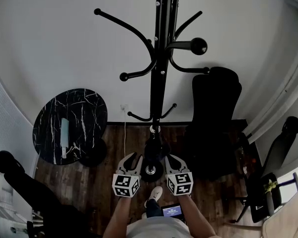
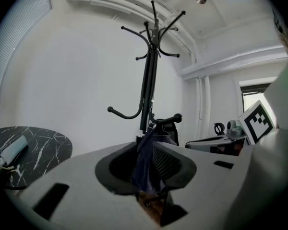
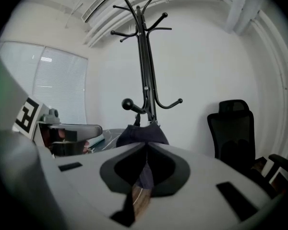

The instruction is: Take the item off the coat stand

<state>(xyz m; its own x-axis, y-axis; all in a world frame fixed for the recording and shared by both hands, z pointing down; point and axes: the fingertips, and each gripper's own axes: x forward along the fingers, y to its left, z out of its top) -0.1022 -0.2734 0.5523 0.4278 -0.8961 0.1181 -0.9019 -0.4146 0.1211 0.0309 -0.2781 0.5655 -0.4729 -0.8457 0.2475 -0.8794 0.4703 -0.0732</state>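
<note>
My left gripper (image 1: 133, 160) and right gripper (image 1: 171, 160) each clamp the cloth (image 3: 143, 134), which hangs low on the stand (image 1: 159, 58). Its strap looks hooked, so pulling outward could tip the stand.

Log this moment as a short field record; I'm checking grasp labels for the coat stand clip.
Item: dark cloth item, hanging by its strap from a low ball-tipped hook
Support: black coat stand, upright
Left gripper: shut on the item's fabric
Right gripper: shut on the item's fabric
Nearby: round marble table; black office chair
Task state: item not yet off the stand
</note>
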